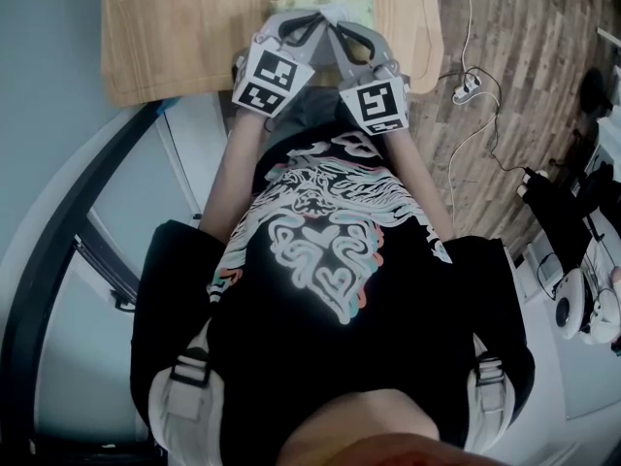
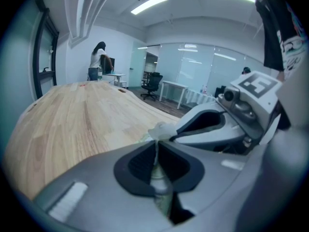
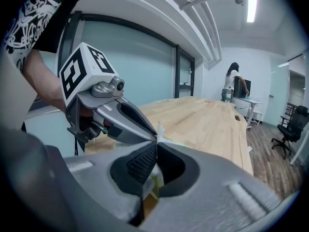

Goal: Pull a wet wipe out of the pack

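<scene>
Wet wipe: a small white tuft standing up over the wooden table, straight out from the person's chest. Both tools meet on it. Left gripper: jaws closed, pads pressed together with the thin pale sheet running down between them. Right gripper: jaws likewise closed on the same sheet, a white corner poking up above the pads. The two sets of fingertips touch nose to nose at the tuft, coming in from either side and angled downward. Pack: pale green, lying on the table directly under and just beyond the tips; a greenish strip shows below the pads in both gripper views. Whether either tool also catches the pack's film cannot be told. Marker cubes sit side by side closer to the body, left cube and right cube, with forearms running back from them past a black printed shirt. Right of the table, dark plank floor with a white cable and plug strip. Far end of the room: a person standing at a desk, a black office chair, glass partitions, ceiling strip lights on.
</scene>
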A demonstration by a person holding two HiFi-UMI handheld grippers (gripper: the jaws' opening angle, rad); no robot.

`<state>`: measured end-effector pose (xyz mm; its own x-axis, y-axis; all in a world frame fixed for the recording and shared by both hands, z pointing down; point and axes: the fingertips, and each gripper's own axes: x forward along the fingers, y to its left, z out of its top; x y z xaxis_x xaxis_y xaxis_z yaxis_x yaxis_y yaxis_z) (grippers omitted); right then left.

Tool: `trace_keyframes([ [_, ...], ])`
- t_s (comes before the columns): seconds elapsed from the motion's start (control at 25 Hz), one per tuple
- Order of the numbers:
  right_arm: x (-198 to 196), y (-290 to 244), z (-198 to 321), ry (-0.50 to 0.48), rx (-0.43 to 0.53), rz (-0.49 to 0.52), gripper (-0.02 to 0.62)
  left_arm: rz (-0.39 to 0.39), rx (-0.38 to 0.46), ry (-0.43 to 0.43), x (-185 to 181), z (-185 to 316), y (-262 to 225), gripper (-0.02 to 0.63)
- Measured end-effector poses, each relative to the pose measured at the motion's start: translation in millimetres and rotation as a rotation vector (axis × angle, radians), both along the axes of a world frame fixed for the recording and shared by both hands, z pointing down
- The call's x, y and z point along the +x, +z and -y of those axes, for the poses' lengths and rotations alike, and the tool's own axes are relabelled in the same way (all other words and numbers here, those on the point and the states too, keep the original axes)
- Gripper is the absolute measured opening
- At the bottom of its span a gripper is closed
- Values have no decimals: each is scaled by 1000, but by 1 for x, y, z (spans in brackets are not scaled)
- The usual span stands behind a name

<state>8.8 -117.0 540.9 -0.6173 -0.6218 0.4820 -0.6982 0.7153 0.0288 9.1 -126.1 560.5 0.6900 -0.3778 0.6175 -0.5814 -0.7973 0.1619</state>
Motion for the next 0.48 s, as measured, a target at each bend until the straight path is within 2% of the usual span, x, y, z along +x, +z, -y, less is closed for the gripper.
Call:
trace_keyframes([
  [0.32, -2, -3, -1, -2, 4, -14, 2, -45, -18, -37, -3, 0, -7, 6],
  [0.48, -1, -2, -2, -1, -3, -14, 3, -118, -43, -94, -8, 3, -9, 6],
])
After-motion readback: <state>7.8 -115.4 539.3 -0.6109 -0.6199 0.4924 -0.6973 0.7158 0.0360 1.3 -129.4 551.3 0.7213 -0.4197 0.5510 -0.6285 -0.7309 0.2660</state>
